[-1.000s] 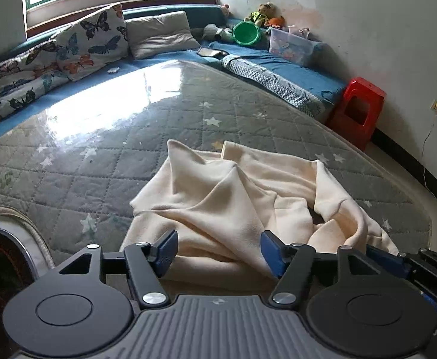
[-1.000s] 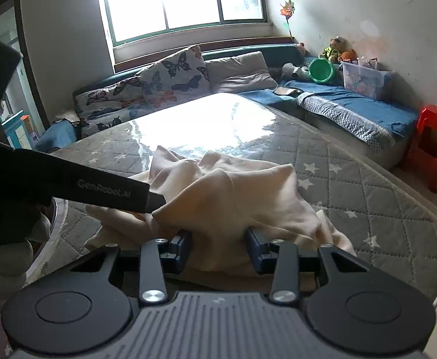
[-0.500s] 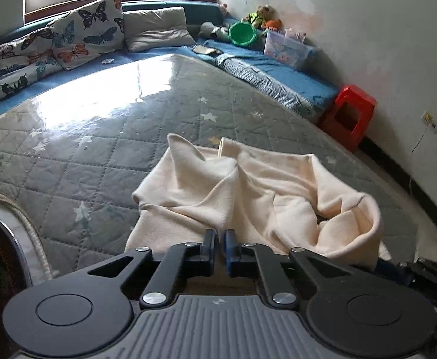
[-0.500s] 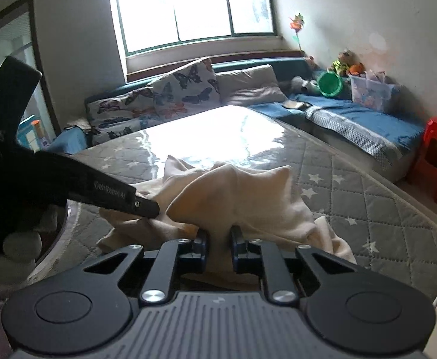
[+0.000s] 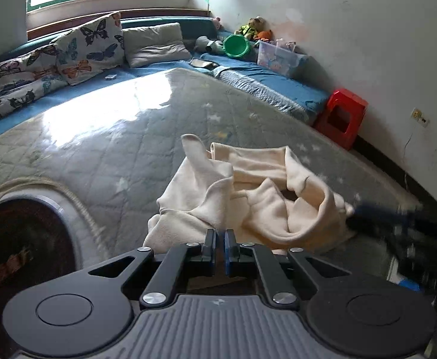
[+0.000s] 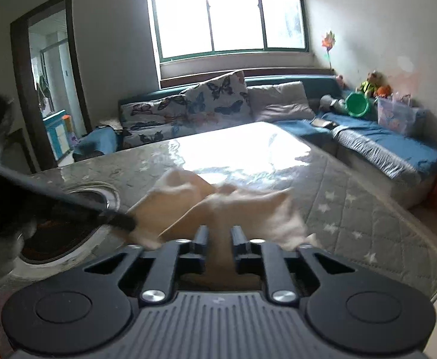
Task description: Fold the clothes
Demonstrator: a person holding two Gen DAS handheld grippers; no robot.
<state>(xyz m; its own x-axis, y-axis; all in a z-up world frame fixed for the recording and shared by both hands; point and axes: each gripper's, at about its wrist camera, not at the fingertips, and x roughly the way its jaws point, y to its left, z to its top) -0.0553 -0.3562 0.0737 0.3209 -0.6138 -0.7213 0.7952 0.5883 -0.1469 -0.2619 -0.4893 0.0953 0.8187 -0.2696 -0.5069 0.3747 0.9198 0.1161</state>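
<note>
A crumpled cream garment (image 5: 248,191) lies on the grey star-quilted mattress (image 5: 128,137). My left gripper (image 5: 219,234) is shut on the garment's near edge. My right gripper (image 6: 219,234) is shut on another fold of the same garment (image 6: 233,209) and holds it lifted off the mattress (image 6: 353,209). In the left wrist view the right gripper shows blurred at the garment's right end (image 5: 368,212). In the right wrist view the left gripper shows at the garment's left end (image 6: 122,221).
A round basket (image 5: 18,239) with dark contents sits at the mattress's near left; it also shows in the right wrist view (image 6: 63,233). Butterfly pillows (image 5: 83,51) and a blue sofa (image 5: 263,74) line the far side. A red stool (image 5: 342,116) stands by the right wall.
Both grippers went from open to shut on the garment's near edge, then rose. The garment is now pulled up and bunched, with its near part off the mattress.
</note>
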